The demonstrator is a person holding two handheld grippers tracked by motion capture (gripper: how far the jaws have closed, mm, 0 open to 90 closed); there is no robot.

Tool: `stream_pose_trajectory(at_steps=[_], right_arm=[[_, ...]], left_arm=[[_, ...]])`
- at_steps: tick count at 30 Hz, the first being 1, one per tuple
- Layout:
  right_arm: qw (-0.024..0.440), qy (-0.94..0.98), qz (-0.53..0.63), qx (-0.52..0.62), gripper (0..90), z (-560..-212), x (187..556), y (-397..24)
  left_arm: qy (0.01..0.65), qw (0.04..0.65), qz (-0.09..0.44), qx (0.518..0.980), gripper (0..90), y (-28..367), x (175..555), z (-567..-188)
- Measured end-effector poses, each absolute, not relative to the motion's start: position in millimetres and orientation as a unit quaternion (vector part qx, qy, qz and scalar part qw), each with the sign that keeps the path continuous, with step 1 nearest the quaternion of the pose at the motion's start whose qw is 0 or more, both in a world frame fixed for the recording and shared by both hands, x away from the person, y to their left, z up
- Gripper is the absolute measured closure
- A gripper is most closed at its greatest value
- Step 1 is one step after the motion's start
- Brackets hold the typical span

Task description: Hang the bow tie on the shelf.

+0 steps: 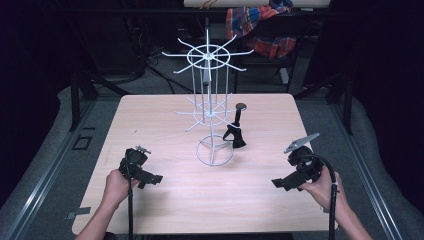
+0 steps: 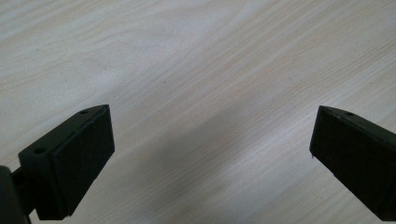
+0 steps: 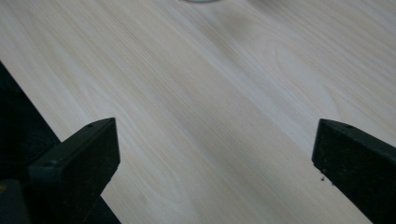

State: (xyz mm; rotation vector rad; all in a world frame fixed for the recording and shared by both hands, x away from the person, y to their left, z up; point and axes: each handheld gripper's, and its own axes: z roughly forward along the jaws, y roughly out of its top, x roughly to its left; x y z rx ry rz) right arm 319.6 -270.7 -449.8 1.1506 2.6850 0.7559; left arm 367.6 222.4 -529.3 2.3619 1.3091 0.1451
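Note:
A white wire rack (image 1: 211, 105) with two tiers of spokes stands on a ring base near the middle of the wooden table (image 1: 165, 200). A small black clamp-like object (image 1: 235, 131) with a round top stands just right of the ring base. My left gripper (image 1: 153, 179) rests low over the table at the left, jaws wide apart over bare wood (image 2: 210, 140). My right gripper (image 1: 278, 183) hovers at the right, pointing left toward the table's middle, jaws open with nothing between them (image 3: 215, 149).
The table's near edge (image 3: 28, 100) crosses the right gripper view at the left. A plaid cloth (image 1: 260, 25) hangs behind the table. Metal rails and dark floor surround the table.

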Motion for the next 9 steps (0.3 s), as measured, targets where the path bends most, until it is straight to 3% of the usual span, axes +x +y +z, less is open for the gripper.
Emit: stream_pose_trajectory(at_steps=[9], right_arm=[[0.061,0.877,0.247,0.407,0.0,-480,302,-290]], left_arm=[[0.471,0.213,0.054,0.854,0.1,221,368,-530]])
